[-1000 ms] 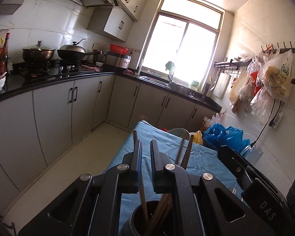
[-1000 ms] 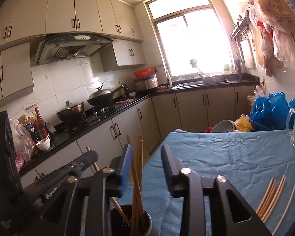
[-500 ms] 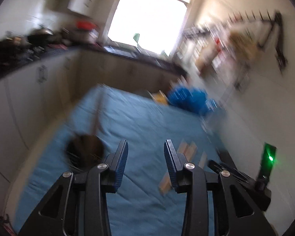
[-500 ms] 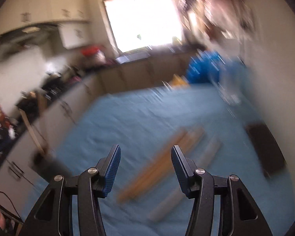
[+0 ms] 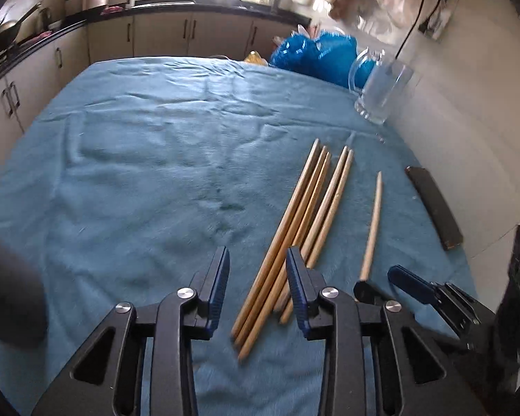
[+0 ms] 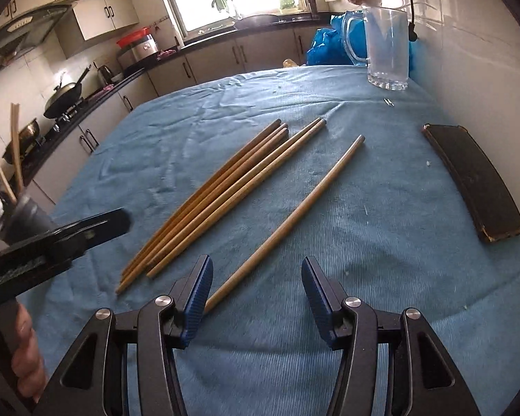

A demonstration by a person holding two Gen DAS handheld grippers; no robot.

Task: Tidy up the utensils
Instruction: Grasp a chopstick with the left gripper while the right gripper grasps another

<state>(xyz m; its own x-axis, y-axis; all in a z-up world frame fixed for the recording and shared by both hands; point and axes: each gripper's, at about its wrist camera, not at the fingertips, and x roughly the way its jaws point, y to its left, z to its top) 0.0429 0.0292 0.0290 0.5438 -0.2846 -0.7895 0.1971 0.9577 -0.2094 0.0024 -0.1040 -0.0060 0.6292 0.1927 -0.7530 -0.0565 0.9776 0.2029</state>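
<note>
Both grippers have swung from the holder (image 6: 24,215) down to the chopsticks (image 5: 294,228) near the table's right edge, left gripper (image 5: 257,289) closing around the bundle, right gripper (image 6: 254,298) open and empty, ready for another pick-up.

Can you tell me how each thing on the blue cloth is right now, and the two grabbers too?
Chopstick bundle: lying flat.
Single chopstick: flat, apart from the bundle.
Mug: upright, empty.
Black case: flat.
Left gripper: closing, over the bundle.
Right gripper: open, empty.

Two close downward wrist views, shared chopsticks (image 5: 305,215)
</note>
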